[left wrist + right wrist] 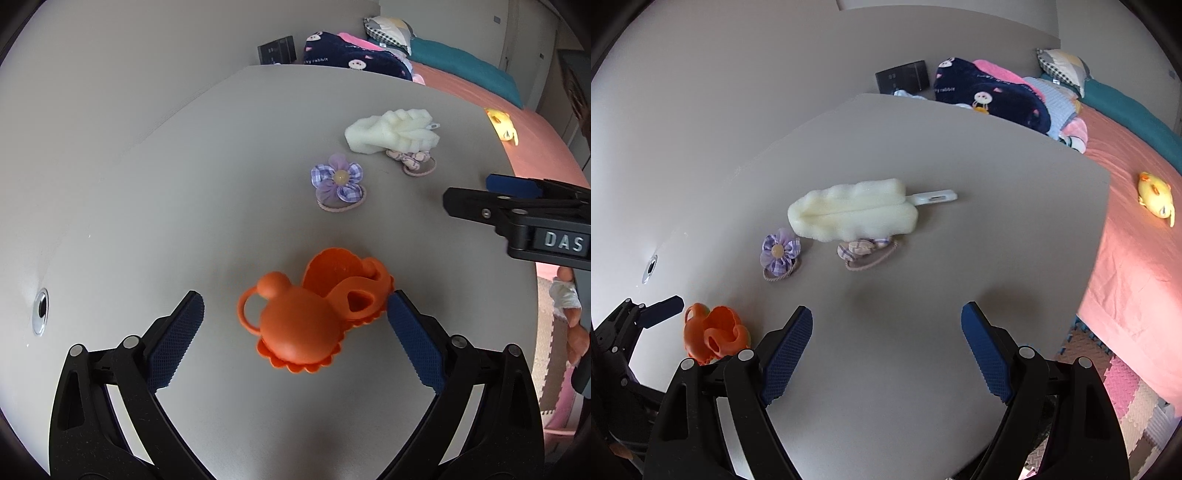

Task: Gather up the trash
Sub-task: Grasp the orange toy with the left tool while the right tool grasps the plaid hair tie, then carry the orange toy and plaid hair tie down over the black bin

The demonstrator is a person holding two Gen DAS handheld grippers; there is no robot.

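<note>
Two blue pads of our left gripper [295,332] stand spread around the orange clamshell toy [314,314] on the grey table [147,203], its far pad touching the rim, while our right gripper [886,350] hangs released over bare tabletop, the toy well off to its left.

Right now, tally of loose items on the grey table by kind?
Orange plastic toy: 1
Hair ties: 2, purple gingham flower hair tie, lilac fabric bow hair tie
Cream foam sponge brush with white handle: 1
Total: 4
</note>
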